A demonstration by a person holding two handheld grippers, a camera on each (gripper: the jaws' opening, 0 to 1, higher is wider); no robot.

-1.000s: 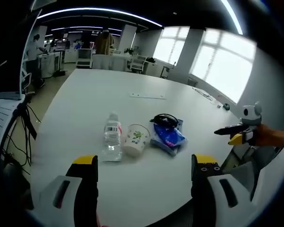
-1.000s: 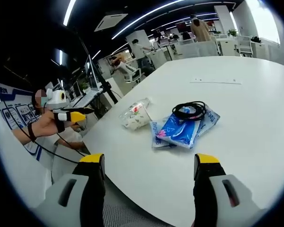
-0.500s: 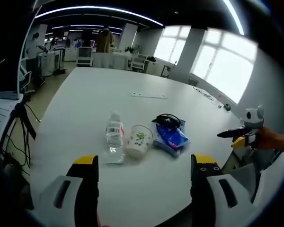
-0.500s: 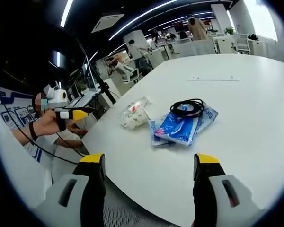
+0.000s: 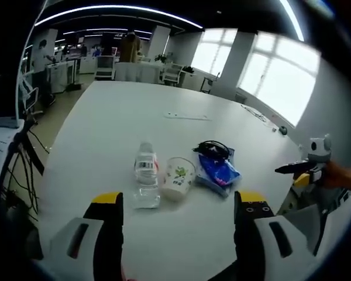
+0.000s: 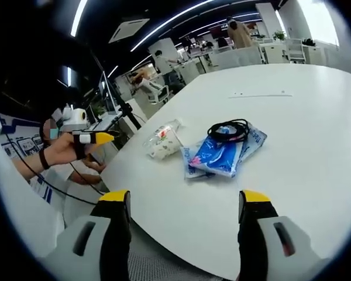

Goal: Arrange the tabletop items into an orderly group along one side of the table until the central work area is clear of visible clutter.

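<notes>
surroundings: a large white table [image 5: 105, 117] in an open office, with desks and chairs beyond its far end and bright windows to one side; a thin white strip [image 5: 187, 116] lies alone on the table further out.
in the way: nothing lies between either gripper and the cluster.
items: a clear water bottle [image 5: 146, 181] stands upright, a paper cup [image 5: 178, 177] just beside it, then blue packets [image 5: 219, 171] with a black coiled cable [image 5: 213, 148] on top.
left gripper [image 5: 176, 205]: jaws wide apart, holding nothing; the cluster sits just ahead of the tips.
right gripper [image 6: 184, 205]: jaws spread, empty, off the near table edge; the blue packets [image 6: 222, 153] lie ahead.
edges: the cluster sits close to the near edge.
open room: bare tabletop stretches far behind the items.
</notes>
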